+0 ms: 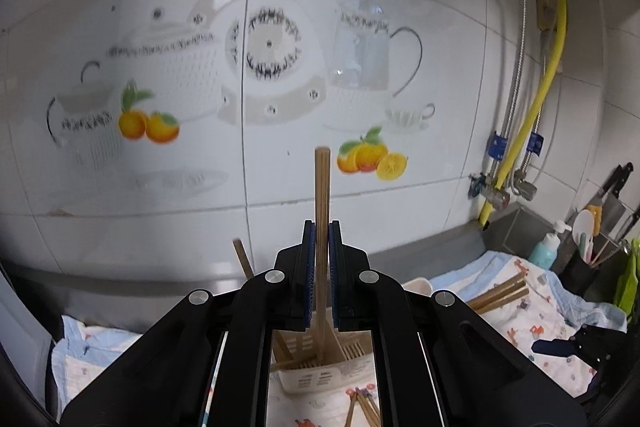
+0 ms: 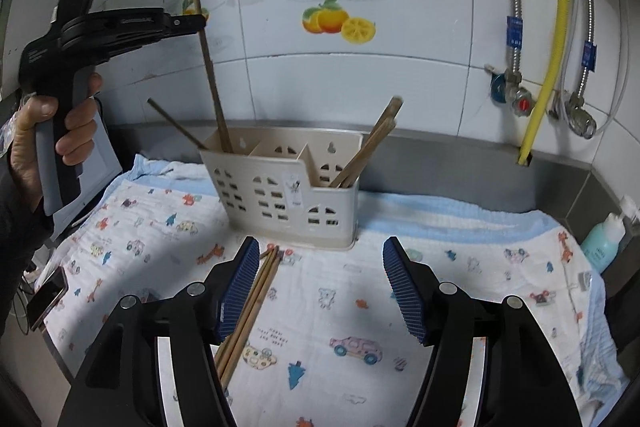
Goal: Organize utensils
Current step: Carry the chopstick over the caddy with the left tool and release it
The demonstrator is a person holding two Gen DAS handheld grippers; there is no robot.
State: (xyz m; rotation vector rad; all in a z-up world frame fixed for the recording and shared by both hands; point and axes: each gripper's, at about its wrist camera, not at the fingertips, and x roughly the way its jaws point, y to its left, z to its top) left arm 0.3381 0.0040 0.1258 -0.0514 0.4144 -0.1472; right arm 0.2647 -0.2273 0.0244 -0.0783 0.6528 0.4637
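Observation:
My left gripper [image 1: 322,239] is shut on a wooden chopstick [image 1: 322,187] that stands upright. In the right wrist view a hand holds this left gripper [image 2: 192,23], and the chopstick [image 2: 210,75] reaches down into the left compartment of the beige slotted holder [image 2: 280,195]. A second chopstick [image 2: 176,125] leans left in that compartment. Two more [image 2: 368,147] lean right in the right compartment. My right gripper [image 2: 322,247] is open just above the cloth in front of the holder. A few chopsticks [image 2: 252,307] lie on the cloth beside its left finger, untouched.
A cartoon-print cloth [image 2: 360,307] covers the steel counter. A phone [image 2: 48,299] lies at the left edge and a teal soap bottle [image 2: 604,239] stands at the right. A yellow hose [image 2: 556,27] and valves run down the tiled wall. Knives and a dark utensil pot [image 1: 584,267] stand far right.

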